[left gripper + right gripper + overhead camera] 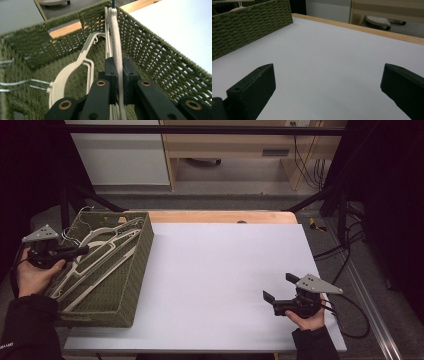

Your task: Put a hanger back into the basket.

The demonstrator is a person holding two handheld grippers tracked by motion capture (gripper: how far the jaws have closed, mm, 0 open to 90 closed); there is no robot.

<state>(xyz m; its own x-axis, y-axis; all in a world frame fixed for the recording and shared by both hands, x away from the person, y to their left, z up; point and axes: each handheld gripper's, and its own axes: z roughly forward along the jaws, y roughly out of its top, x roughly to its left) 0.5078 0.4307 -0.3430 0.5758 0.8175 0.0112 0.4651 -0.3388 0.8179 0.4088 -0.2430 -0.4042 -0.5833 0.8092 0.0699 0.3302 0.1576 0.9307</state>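
Note:
A green woven basket (pixel 131 285) stands on the left of the white table and holds several cream clothes hangers (pixel 95 262) with wire hooks. My left gripper (pixel 82 251) reaches in over the basket's left rim. In the left gripper view its jaws are shut on the thin edge of one cream hanger (pixel 115 35), which runs up toward the basket's far wall (pixel 95 16); a second hanger (pixel 67 72) lies to its left. My right gripper (pixel 279 287) rests low at the table's front right, open, with nothing between its jaws (pixel 327 85).
The white tabletop (pixel 220 275) stretches between basket and right gripper, with a wooden strip (pixel 220 216) along its far edge. Black frame bars and cables stand to the right. Wooden furniture sits on the floor beyond.

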